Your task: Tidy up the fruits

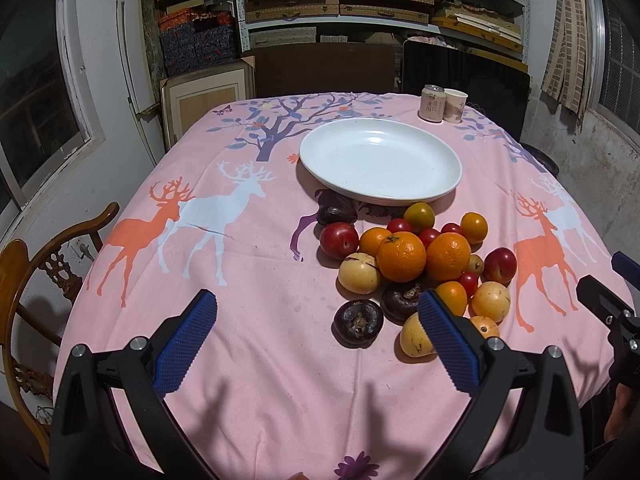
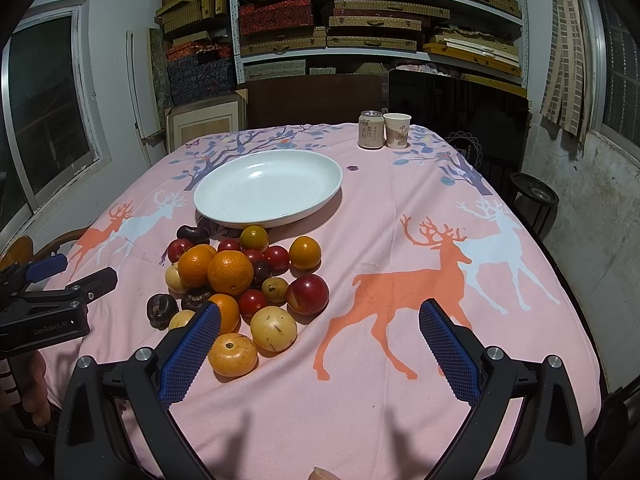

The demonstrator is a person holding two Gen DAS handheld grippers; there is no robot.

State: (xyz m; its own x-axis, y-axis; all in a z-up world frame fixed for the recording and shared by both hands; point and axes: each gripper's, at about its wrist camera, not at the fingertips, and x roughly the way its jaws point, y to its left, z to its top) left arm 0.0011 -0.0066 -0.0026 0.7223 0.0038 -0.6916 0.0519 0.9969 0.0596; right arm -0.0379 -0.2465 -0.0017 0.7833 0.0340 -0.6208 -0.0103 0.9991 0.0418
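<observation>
Both grippers hang over the near edge of the table (image 2: pixel 400 420) with their jaws spread wide and nothing between them. The left gripper (image 1: pixel 316 340) faces the pile from its left side; the right gripper (image 2: pixel 320 348) sits to the right of it, and each shows at the margin of the other's view.

The fruit pile (image 2: pixel 244 280) lies on the pink deer cloth, heaped just near of the white plate (image 2: pixel 224 208), which is bare. Two oranges sit on top of the heap, with plums, small tomatoes, pale yellow fruits and dark mangosteens packed round them. A can (image 2: pixel 370 130) and a paper cup (image 2: pixel 397 131) stand together at the far end, well apart from everything else.

Nothing has gone onto the plate, so I'd judge this as the very start: picking a first fruit. The sensible choice looks like a loose one on the near rim, say the orange persimmon (image 2: pixel 232 354) beside the right gripper's left finger, or the dark mangosteen (image 1: pixel 359 322) that lies a little apart in front of the left gripper. Taking from the outside avoids nudging the oranges, which would likely roll off the heap. I'd come down over the fruit, centre it between the pads, close gently since ripe skin bruises, then lift clear before carrying it over the pile to the plate.
</observation>
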